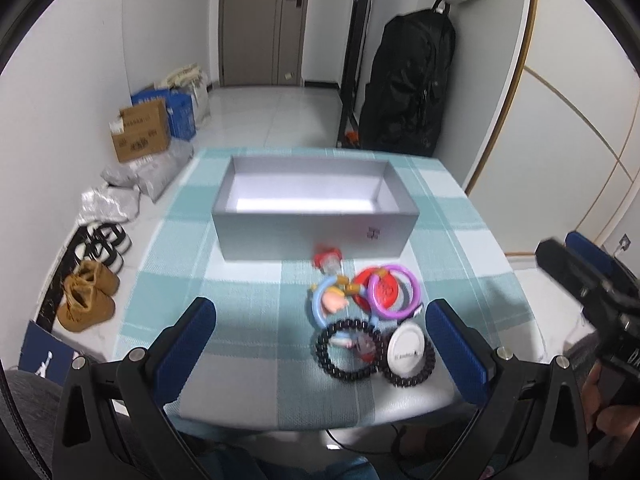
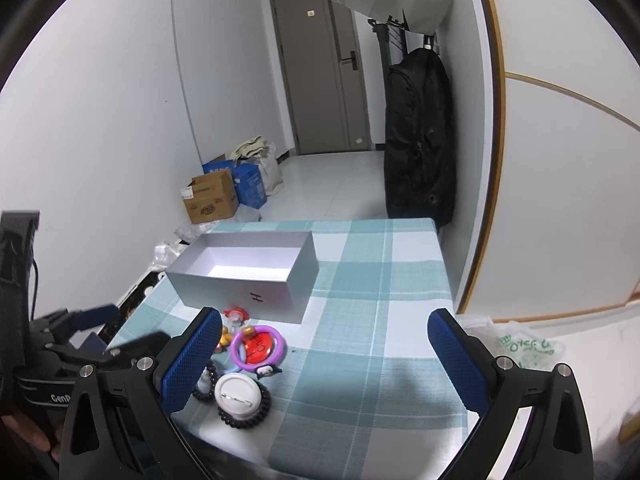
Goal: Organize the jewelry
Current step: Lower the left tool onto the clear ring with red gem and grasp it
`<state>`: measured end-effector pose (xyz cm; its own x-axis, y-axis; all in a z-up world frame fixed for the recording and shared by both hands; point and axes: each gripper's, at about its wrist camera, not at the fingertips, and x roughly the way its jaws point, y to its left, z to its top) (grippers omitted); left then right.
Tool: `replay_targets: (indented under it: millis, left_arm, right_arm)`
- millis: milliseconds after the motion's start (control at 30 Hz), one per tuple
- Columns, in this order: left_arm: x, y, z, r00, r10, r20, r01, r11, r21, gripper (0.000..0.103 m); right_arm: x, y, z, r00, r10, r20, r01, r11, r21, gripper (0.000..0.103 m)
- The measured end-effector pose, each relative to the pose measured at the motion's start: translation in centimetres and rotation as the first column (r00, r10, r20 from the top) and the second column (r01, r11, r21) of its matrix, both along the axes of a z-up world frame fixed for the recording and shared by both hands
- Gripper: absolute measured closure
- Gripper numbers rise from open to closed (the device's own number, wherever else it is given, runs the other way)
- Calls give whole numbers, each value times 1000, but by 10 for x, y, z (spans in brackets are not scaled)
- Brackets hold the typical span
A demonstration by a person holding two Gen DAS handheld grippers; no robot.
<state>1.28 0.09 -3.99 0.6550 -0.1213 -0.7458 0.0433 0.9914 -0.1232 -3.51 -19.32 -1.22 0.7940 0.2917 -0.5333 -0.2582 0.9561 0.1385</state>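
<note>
Both grippers, left [image 1: 320,344] and right [image 2: 325,354], hover with jaws wide over the table [image 2: 360,280] near jewelry [image 1: 360,312] beside the box [image 1: 316,232].

The room is bright with soft, even, cool light. The white floor of the open grey cardboard box [image 1: 304,194] shines with a bright glare patch. A dark shadow lies on the teal and white checked tablecloth [image 2: 384,384], near the front edge. Both pictures bulge like a fish bowl, so straight walls bend and the corners go black. The left view is a bit blurry, mostly on the pile of colourful plastic rings and toys [image 1: 360,292]. The right view looks sharper.
</note>
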Motion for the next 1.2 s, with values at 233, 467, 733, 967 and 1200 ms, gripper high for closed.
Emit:
replay_targets:
  millis: [233,467,733,967,1200]
  left_arm:
    - [4,4,-21,993,-26,-115,22,999,-39,1]
    - [14,3,-34,980,-37,-196,24,997,-69,2]
    - [26,7,-45,964,-24,-264,-22,985,-171,3]
    - [30,14,-49,955,13,-296,-77,975,-209,23]
    - [30,13,-46,948,-23,-317,-62,965,-256,57]
  right_arm:
    - [5,-4,0,1000,-16,-16,16,1000,21,0]
    - [12,-7,-2,999,-24,-37,25,999,33,0]
    - [18,-9,-6,998,-15,-55,17,999,48,0]
    - [20,-12,-6,998,-17,-63,21,998,64,0]
    - [22,-15,-7,997,-27,-72,33,997,77,0]
